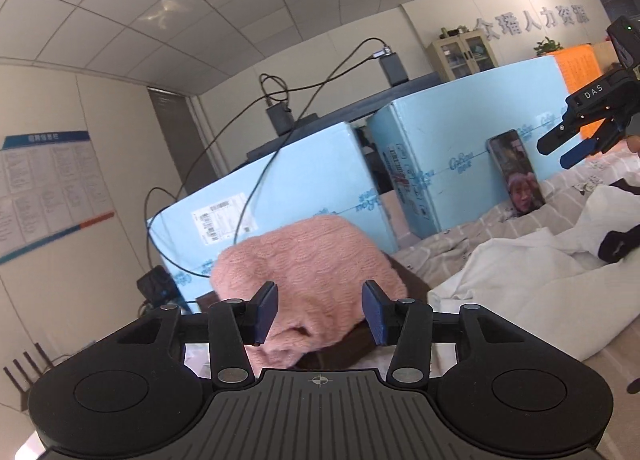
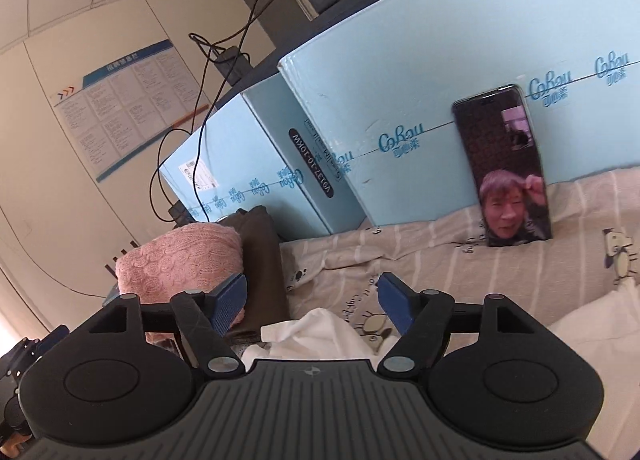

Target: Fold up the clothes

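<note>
- Both grippers stand with jaws apart, holding nothing: the left gripper (image 1: 319, 310) faces a folded pink sweater (image 1: 308, 280), the right gripper (image 2: 311, 302) hangs above a white garment (image 2: 320, 334).
- Pale blue boxes (image 2: 400, 108) line the bed's far edge, closed, contents unseen; a phone (image 2: 504, 164) leans on one.
- Striped bedsheet (image 2: 420, 256) covers the bed; a notice board (image 2: 124, 104) hangs on the wall.
- Only the left view shows a glass-doored cabinet (image 1: 464, 54); only the right shows a brown folded garment (image 2: 264, 260) beside the sweater.
</note>
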The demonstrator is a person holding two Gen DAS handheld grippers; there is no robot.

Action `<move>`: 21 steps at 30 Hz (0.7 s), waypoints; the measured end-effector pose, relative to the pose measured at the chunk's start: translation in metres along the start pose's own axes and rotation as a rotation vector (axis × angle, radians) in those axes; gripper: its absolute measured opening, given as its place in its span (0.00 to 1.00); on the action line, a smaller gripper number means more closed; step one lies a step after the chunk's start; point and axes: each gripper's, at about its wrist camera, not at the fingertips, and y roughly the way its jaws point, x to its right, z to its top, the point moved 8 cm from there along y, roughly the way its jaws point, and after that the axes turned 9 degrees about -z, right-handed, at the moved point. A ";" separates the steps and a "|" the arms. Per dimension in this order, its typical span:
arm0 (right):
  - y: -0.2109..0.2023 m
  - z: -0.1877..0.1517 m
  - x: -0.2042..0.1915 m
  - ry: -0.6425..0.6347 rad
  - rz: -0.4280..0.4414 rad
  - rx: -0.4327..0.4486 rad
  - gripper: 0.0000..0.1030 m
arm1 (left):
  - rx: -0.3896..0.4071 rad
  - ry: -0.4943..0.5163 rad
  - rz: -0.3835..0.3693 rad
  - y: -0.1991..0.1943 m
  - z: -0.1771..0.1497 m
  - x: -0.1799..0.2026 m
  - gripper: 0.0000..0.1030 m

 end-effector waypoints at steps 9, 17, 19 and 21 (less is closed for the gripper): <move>-0.118 -0.041 0.128 0.048 -0.400 0.073 0.73 | -0.023 0.032 -0.455 0.059 -0.006 0.116 0.48; -0.159 -0.093 0.205 0.287 -0.484 0.003 0.76 | 0.004 0.134 -0.808 0.061 0.012 0.235 0.61; -0.152 -0.097 0.209 0.326 -0.439 -0.019 0.77 | 0.029 0.170 -0.878 0.063 0.025 0.272 0.62; -0.140 -0.092 0.213 0.340 -0.419 -0.031 0.77 | 0.060 0.206 -0.918 0.064 0.037 0.307 0.66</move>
